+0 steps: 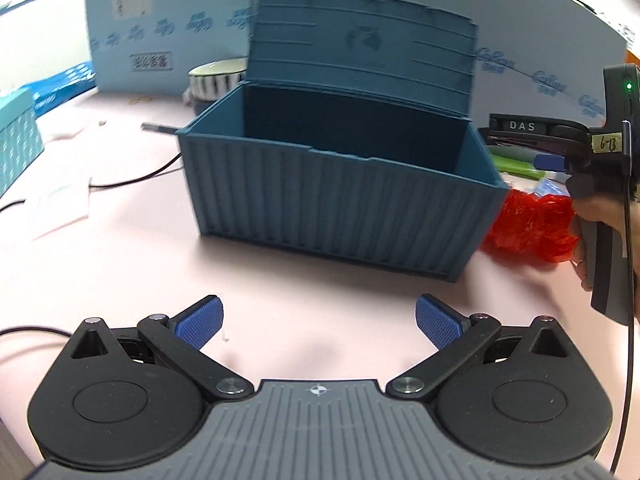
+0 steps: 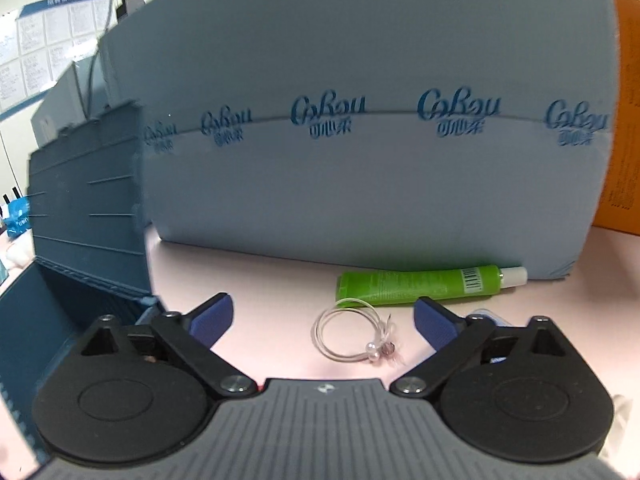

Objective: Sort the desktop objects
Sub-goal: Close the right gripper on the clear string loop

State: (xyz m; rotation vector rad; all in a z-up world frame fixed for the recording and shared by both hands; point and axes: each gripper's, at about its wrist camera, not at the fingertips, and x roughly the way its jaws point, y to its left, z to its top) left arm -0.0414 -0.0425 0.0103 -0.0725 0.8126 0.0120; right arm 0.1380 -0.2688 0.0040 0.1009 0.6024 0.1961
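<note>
A large pale blue cardboard carton (image 2: 360, 184) printed with a row of dark blue logos fills the middle of the right wrist view; in the left wrist view it runs across the top. An orange box (image 2: 624, 128) shows at that view's right edge, and a white wall chart with a blue header (image 2: 48, 36) at its upper left. In the left wrist view, a black cable (image 1: 136, 178) lies at centre left on the pink desk surface (image 1: 320, 304).

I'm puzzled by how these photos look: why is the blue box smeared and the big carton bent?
Left wrist view: the storage box has soft, motion-blurred edges. Right wrist view: the fisheye lens bows the tissue carton, while the hair tie stays fairly sharp.
</note>
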